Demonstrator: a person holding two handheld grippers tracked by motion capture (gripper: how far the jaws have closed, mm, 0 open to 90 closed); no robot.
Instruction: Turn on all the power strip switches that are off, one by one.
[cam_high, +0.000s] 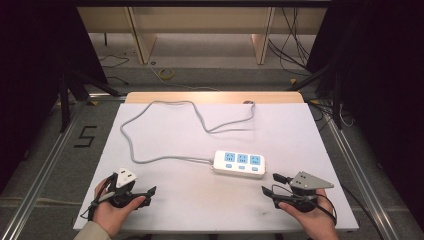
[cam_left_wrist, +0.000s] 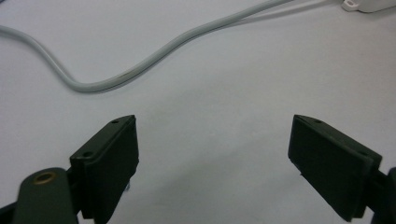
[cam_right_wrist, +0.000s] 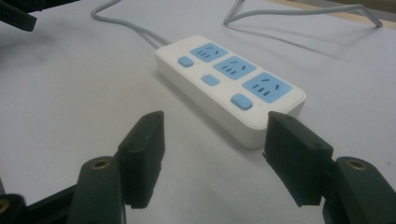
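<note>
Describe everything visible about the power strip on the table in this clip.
The power strip is a white, glossy plastic block with rounded corners, lying flat, face up, near the middle of the white tabletop. It carries three light-blue sockets in a row, each with a small blue button beside it. Nothing is plugged in. A grey cord leaves one end and loops across the table toward its far edge. Neither gripper touches it.

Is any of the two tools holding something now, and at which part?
Nothing is held. The left tool and the right tool both stand open over the table; the power strip and its cable lie free.
</note>
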